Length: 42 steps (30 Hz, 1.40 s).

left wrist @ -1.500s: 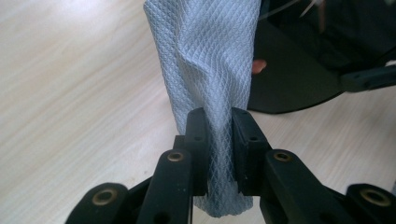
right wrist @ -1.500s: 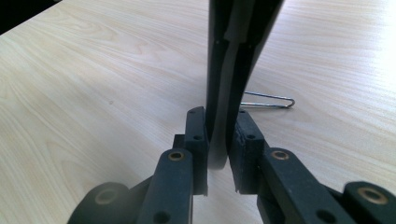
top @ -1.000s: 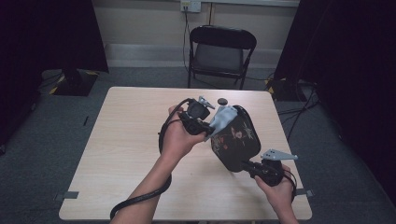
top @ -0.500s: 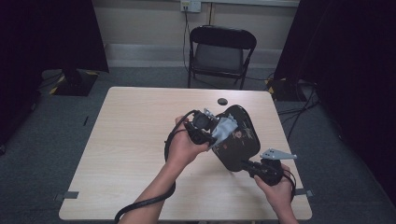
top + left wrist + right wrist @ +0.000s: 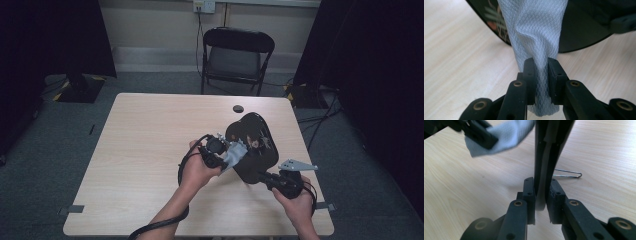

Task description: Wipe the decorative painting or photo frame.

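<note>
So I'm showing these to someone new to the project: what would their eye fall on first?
First the glossy black tray with a leaf pattern, held up off the table near its right side. The right gripper clamps its lower edge, while the left gripper pinches a pale blue-grey cloth against the tray's face. A thin wire clip lies on the wood behind.

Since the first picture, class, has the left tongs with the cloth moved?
Yes. In the high view the left tongs, shut on the cloth, have come nearer the person, away from the small dark disc on the table.
</note>
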### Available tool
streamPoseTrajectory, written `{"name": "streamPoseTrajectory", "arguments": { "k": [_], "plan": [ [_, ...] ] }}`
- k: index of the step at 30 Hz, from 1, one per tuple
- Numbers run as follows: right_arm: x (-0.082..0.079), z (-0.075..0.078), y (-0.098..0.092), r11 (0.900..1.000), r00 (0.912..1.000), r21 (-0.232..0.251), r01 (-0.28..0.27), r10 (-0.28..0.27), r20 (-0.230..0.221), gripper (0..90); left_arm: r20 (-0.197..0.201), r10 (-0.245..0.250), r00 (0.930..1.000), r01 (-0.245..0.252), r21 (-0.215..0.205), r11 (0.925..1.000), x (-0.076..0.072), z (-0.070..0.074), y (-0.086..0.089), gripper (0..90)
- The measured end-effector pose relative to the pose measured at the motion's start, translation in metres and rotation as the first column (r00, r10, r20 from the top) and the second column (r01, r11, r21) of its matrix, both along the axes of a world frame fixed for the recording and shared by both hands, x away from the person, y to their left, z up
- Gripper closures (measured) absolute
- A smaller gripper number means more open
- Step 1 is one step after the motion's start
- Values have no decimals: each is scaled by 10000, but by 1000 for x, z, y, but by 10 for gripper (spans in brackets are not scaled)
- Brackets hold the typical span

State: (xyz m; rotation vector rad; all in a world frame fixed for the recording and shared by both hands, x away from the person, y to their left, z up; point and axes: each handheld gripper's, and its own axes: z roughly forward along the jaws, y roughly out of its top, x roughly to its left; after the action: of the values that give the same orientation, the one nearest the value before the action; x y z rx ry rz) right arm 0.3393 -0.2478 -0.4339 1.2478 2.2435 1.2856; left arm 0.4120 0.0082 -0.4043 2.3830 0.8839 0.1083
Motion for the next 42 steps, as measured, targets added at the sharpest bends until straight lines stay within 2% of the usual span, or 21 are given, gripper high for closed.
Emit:
{"name": "streamPoseTrajectory", "arguments": {
  "k": [8, 11, 13, 16, 19, 22, 27, 33, 36, 40, 42],
  "plan": [
    [0, 0, 0, 10000, 10000, 2, 6, -6, -3, 793, -508, -23, 9987, 42, 380, 9993, -3, -30, -1, 784],
    [0, 0, 0, 10000, 10000, -3, 3, -3, 15, 793, -600, -29, 9982, 71, 701, 9975, -5, -39, -2, 784],
    [0, 0, 0, 10000, 10000, -2, 6, -6, 4, 792, -731, -66, 9973, 115, 673, 9977, -6, -46, -2, 784],
    [0, 0, 0, 10000, 10000, -3, 9, -9, 11, 792, -884, 14, 9961, 45, 670, 9977, -6, -51, 0, 784],
    [0, 0, 0, 10000, 10000, -5, 8, -8, 18, 793, -897, 51, 9960, 8, 651, 9979, -6, -50, 2, 784],
    [0, 0, 0, 10000, 10000, 2, 14, -14, 7, 793, -827, 131, 9965, -86, 547, 9985, -6, -41, 6, 784],
    [0, 0, 0, 10000, 10000, 10, 12, -12, 13, 793, -377, 226, 9990, -221, 138, 9997, -5, -17, 13, 783],
    [0, 0, 0, 10000, 10000, 3, 33, -33, 14, 793, 97, 323, 9994, -322, -178, 9993, -3, 19, 23, 783],
    [0, 0, 0, 10000, 10000, 15, 51, -51, 12, 793, 329, 437, 9985, -429, -244, 9988, -2, 39, 27, 783],
    [0, 0, 1, 10000, 10000, 23, 62, -62, 31, 793, 543, 539, 9971, -511, -522, 9973, -2, 61, 31, 782],
    [0, 0, 1, 9999, 10000, 29, 96, -96, 23, 793, 777, 522, 9956, -472, -652, 9968, -2, 73, 32, 782]
  ]
}}
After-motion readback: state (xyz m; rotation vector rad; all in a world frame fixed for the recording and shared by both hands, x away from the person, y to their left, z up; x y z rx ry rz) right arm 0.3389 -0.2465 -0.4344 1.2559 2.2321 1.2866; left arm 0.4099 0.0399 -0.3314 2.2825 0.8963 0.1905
